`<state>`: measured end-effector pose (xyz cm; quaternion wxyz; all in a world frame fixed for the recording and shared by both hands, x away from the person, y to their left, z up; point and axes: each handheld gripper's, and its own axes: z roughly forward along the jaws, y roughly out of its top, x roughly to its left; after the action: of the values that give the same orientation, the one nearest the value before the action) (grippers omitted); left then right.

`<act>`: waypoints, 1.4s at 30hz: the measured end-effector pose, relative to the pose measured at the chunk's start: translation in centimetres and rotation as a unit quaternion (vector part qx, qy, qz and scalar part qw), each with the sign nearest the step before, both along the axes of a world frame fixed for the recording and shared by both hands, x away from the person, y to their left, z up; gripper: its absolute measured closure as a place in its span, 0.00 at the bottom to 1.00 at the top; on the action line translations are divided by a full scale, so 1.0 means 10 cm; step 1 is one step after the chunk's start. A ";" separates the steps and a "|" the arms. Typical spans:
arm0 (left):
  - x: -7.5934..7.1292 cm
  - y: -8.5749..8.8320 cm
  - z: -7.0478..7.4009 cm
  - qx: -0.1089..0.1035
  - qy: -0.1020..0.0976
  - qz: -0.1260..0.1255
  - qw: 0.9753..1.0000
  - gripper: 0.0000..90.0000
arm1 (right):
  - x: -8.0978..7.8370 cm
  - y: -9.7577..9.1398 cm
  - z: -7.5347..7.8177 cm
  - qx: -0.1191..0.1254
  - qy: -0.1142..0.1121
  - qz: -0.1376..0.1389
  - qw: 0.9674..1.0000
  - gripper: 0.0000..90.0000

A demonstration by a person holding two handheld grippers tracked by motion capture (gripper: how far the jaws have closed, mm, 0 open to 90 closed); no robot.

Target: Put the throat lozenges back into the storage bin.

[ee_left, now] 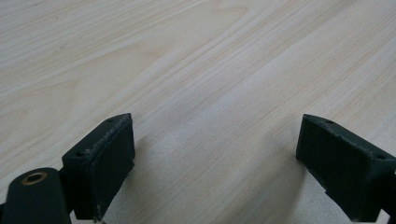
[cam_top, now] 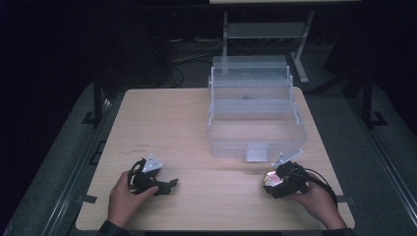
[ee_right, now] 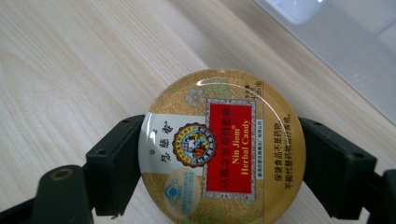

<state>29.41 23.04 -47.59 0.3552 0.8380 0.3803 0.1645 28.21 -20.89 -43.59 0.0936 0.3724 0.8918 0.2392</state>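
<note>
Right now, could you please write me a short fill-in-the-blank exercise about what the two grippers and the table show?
1. The right gripper is shut on a round candy ____.
2. The left gripper has its jaws ____ with nothing between them.
3. The clear plastic box stands on the ____ table.
4. The English words on the tin read Nin Jiom Herbal ____.

Missing words: tin; open; wooden; Candy

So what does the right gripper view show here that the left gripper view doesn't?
The right gripper view alone has a round gold candy tin with a red label reading Nin Jiom Herbal Candy, held between the black jaws of the right gripper, one against each side of it, and the edge of a clear plastic box at the upper right. The left gripper view alone has the left gripper with its jaws wide apart and nothing between them. Both share the pale wood-grain table beneath the jaws.
</note>
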 end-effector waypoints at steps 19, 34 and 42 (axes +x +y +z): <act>0.00 0.00 0.00 0.000 0.000 0.000 1.000 0.12 | 0.02 -0.20 0.03 -0.004 -0.002 -0.026 1.000 0.22; 0.00 0.00 0.00 0.000 0.000 0.000 1.000 0.12 | 0.05 -0.42 0.04 0.001 -0.006 -0.057 0.998 0.22; 0.00 0.00 0.00 0.000 0.000 0.000 1.000 0.12 | 0.05 -0.56 0.07 0.004 -0.006 -0.076 0.997 0.22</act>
<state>29.41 23.04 -47.59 0.3552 0.8380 0.3803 0.1645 28.73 -26.52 -42.89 0.1158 0.4383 0.8591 0.2375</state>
